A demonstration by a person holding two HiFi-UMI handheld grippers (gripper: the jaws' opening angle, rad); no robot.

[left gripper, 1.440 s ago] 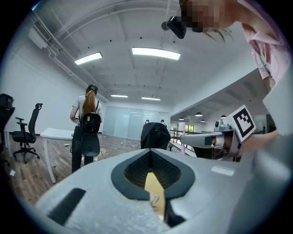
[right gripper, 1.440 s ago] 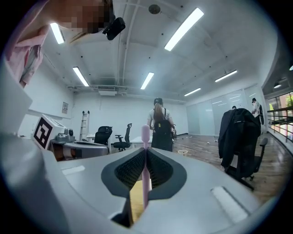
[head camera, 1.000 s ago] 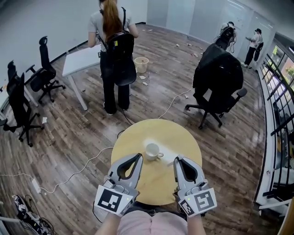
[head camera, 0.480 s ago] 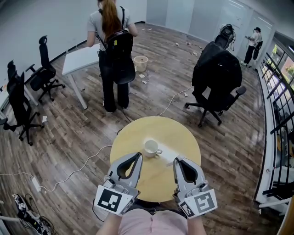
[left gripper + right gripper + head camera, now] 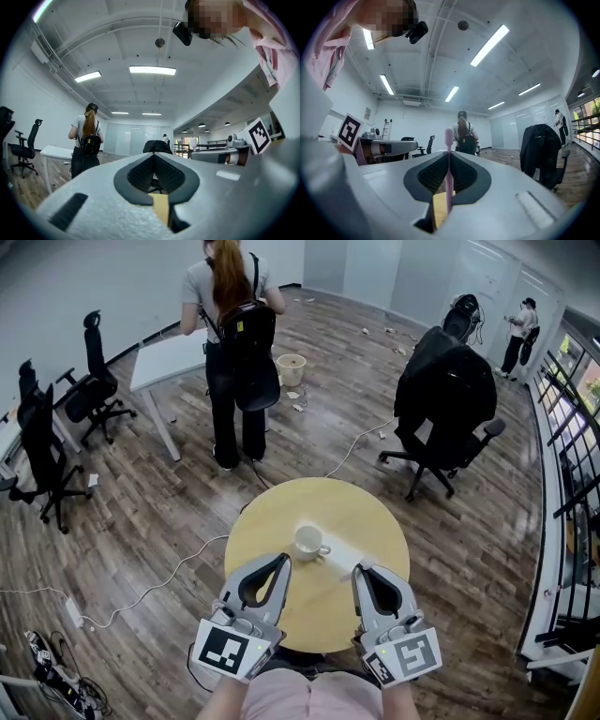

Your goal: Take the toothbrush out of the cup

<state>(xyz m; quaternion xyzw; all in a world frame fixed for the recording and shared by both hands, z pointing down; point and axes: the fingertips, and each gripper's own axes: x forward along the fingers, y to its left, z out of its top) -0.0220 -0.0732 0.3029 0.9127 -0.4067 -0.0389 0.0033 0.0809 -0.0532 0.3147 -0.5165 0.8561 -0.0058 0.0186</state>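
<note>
Well, my left gripper (image 5: 283, 559) has its smooth grey fingers (image 5: 89, 197) pressed together, empty. Next, a glossy white cup (image 5: 307, 542) stands on the round pale-wood worktop (image 5: 375, 512). My right gripper (image 5: 361, 567) pinches the slim pink toothbrush (image 5: 448, 154), out of the cup. Dark plank floor (image 5: 169, 512) surrounds.

Bright and even, lit from ceiling strip lights (image 5: 152, 70). Faint shadows only; pale sheen on the wood floor (image 5: 469, 521). Bent fisheye-style at edges, black-rimmed in both gripper views. Soft on the near shell of the right hand-held gripper (image 5: 449, 153).
</note>
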